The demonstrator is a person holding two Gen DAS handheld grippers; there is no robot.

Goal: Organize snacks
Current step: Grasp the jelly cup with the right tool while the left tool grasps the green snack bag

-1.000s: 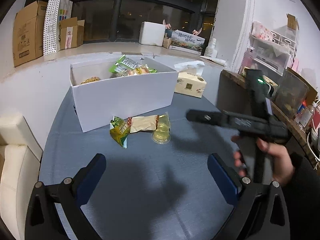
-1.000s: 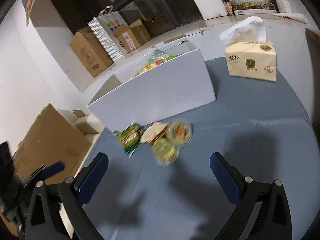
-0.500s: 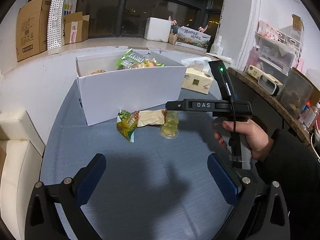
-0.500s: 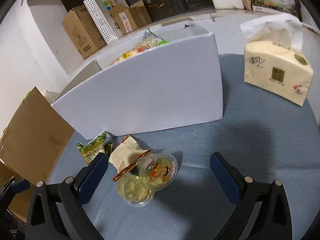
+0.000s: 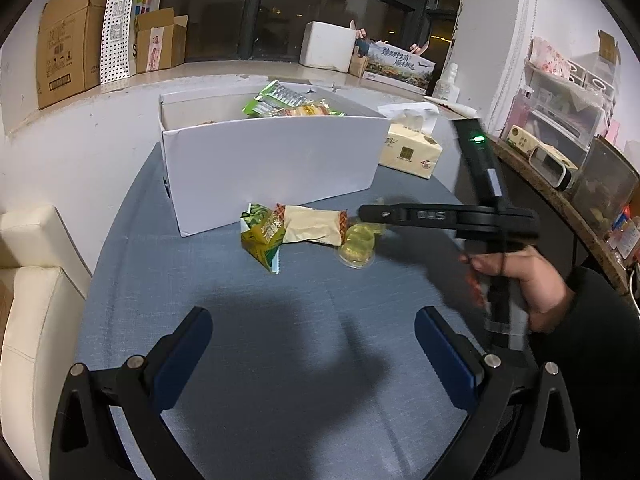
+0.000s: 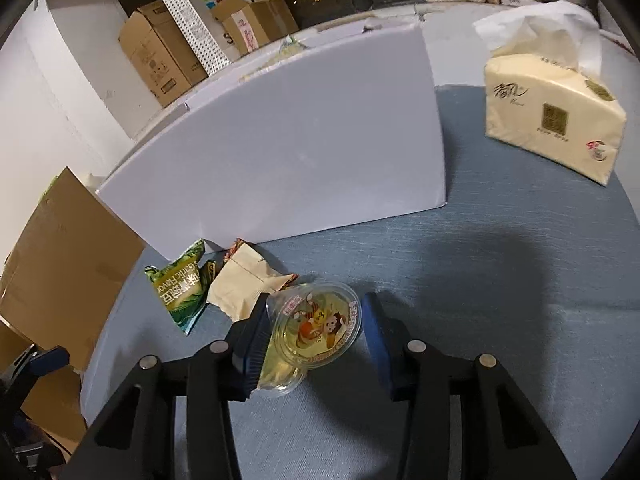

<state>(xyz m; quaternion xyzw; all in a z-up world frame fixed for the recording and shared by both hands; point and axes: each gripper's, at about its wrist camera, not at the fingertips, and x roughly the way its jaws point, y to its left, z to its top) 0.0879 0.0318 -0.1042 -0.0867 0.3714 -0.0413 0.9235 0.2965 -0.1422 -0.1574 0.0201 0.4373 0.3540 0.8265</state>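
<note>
A white box holds several snack packets; it also shows in the right wrist view. In front of it lie a green packet, a beige packet and jelly cups. In the right wrist view my right gripper has closed around the top jelly cup, its pads against the rim; a second cup lies under it. The green packet and beige packet lie just left. My left gripper is open and empty, back from the snacks.
A tissue pack stands right of the box on the blue-grey round table. Cardboard boxes and a dotted bag line the window ledge. A cream seat is at the left, shelves at the right.
My right gripper moved down and forward to the jelly cups and its jaws narrowed from wide open onto the top cup. The left gripper barely shifted.
</note>
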